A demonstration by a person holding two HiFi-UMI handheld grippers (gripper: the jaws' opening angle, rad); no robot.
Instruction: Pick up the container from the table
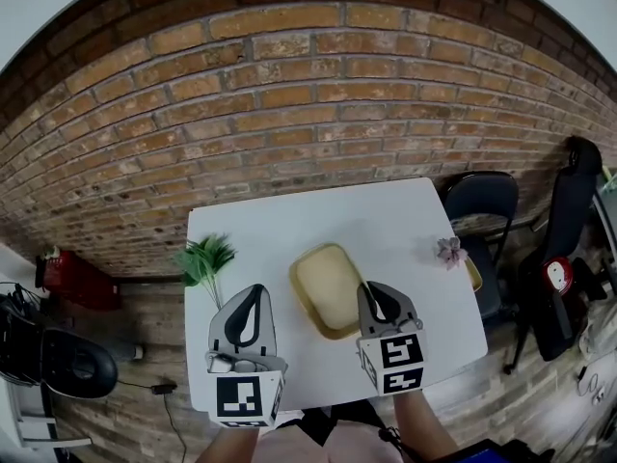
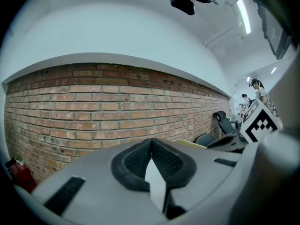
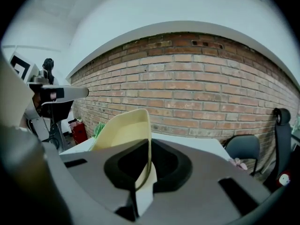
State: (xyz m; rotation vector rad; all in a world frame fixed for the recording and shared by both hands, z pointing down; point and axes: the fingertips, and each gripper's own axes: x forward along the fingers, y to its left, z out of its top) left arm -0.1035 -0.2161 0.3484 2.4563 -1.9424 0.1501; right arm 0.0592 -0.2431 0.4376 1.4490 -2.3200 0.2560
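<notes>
I hold two grippers over one white table (image 1: 405, 210) that stands against a brick wall (image 1: 308, 104). My right gripper (image 3: 149, 146) has its jaws pinching the thin near rim of the one container (image 1: 328, 287), a pale yellow, shallow tub with rounded corners. The pads bite on the wall of the tub with its edge running up between them. I take it that the rim is gripped because it is the only part slim enough for narrow jaws, and that the near side was chosen because it lies closest to me. Held by one edge only, the container tips, its far end pointing up and away from me towards the wall. From the right gripper view it seems to hang clear of the tabletop, above the middle of the table, though I cannot be sure that no corner touches. My left gripper (image 2: 151, 144) has its jaws pressed together on nothing. It hovers level, left of the container and apart from it, likely kept aside because one grip is enough for so light a thing. Also on the table are one green plant (image 1: 205, 258) near the left edge and one small pink flower (image 1: 450, 251) near the right edge, both well clear of the container. One black chair (image 1: 479, 205) stands off the table's right side.
</notes>
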